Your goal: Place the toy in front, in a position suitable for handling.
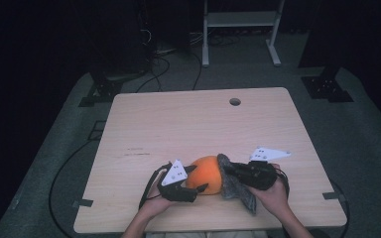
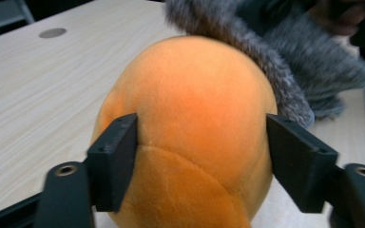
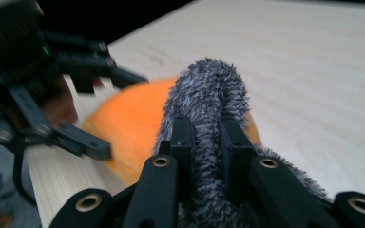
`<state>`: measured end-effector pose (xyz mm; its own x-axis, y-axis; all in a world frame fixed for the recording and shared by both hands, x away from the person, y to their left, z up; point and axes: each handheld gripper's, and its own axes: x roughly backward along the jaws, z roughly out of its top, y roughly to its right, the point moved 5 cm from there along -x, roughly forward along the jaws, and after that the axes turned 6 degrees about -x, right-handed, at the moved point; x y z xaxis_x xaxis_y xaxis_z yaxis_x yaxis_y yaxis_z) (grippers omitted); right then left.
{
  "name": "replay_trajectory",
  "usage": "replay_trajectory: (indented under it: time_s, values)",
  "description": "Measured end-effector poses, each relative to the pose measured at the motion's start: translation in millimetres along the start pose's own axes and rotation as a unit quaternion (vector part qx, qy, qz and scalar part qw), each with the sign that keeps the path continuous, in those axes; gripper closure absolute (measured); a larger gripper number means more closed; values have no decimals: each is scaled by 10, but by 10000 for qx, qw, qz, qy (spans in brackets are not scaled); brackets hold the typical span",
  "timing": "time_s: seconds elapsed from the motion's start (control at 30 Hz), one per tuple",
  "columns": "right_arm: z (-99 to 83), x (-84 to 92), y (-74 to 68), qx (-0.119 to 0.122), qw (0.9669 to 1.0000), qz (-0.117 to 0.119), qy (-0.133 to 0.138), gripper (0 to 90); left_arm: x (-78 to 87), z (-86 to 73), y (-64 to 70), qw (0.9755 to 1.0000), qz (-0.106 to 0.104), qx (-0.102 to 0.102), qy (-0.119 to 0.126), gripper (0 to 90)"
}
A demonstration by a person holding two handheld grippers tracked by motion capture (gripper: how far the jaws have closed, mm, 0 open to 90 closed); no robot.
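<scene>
Two grippers are working on one orange plush ball (image 1: 206, 174) lying near the front edge of the wooden table (image 1: 188, 124). The left gripper (image 2: 202, 161) is clasping the ball's sides between its jaws, while the right gripper (image 3: 208, 142) is pinching the grey furry cloth (image 3: 209, 90) draped against the ball.

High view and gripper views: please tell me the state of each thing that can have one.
Orange plush ball: on the table, clamped between left gripper's pads.
Grey furry cloth: draped against the ball, pinched by the right gripper.
Left gripper: shut on the ball.
Right gripper: shut on the cloth.
</scene>
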<state>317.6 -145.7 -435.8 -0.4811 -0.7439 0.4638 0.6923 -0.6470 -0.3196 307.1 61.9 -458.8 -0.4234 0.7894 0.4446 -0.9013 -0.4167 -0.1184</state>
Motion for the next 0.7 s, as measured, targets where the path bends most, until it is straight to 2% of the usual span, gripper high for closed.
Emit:
replay_trajectory:
  time_s: [0.07, 0.1, 0.13, 0.17, 0.2, 0.23, 0.27, 0.3, 0.37, 0.4, 0.43, 0.5, 0.53, 0.57, 0.6, 0.7]
  values:
    - [-67, -17, 6, 8, 9997, 76, -234, 783, 21, 28, -22, 9997, -36, 218, 79, 197]
    - [-89, 7, 1, 69, 9995, 81, -294, 783, 21, 36, -44, 9994, -21, 339, 51, 114]
    - [-89, 7, 1, 69, 9995, 81, -294, 783, 4, 36, -70, 9986, -29, 520, -45, 114]
    - [-103, 19, -2, 76, 9994, 103, -318, 782, -34, 14, -95, 9973, -133, 692, -197, 78]
    - [-117, 27, 0, 57, 9993, 130, -332, 782, -73, -13, -97, 9961, -221, 813, -271, 63]
    - [-119, 29, -1, 50, 9993, 140, -339, 782, -102, -35, -90, 9956, -247, 849, -308, 64]
    - [-106, 30, -11, 77, 9994, 89, -331, 783, -109, -40, -80, 9959, -236, 814, -304, 145]
    - [-106, 30, -11, 77, 9994, 89, -331, 783, -105, -31, -72, 9964, -190, 776, -289, 145]
    - [-78, 44, -28, 98, 9996, 79, -239, 785, -58, 36, -62, 9991, 194, 349, -127, 294]
    - [-52, 56, -44, 140, 9998, 75, -132, 786, -46, 65, -57, 9993, 323, 174, -19, 338]
    - [-31, 66, -62, 171, 9998, 73, -64, 787, -38, 116, -42, 9986, 508, -74, 118, 355]
    - [55, 65, -196, 299, 9988, 346, 198, 786, -61, 174, -22, 9970, 682, -316, 173, 354]
    - [55, 65, -196, 299, 9988, 346, 198, 786, -85, 181, -5, 9965, 693, -462, 115, 354]
    - [61, 30, -241, 431, 9985, 285, 175, 785, -120, 158, 23, 9958, 692, -607, -23, 348]
    - [37, -37, -272, 638, 9979, 117, 72, 784, -124, 141, 23, 9956, 695, -628, -63, 337]
    - [-10, -87, -235, 707, 9975, 18, -23, 785, -89, 86, -18, 9968, 640, -476, -58, 331]
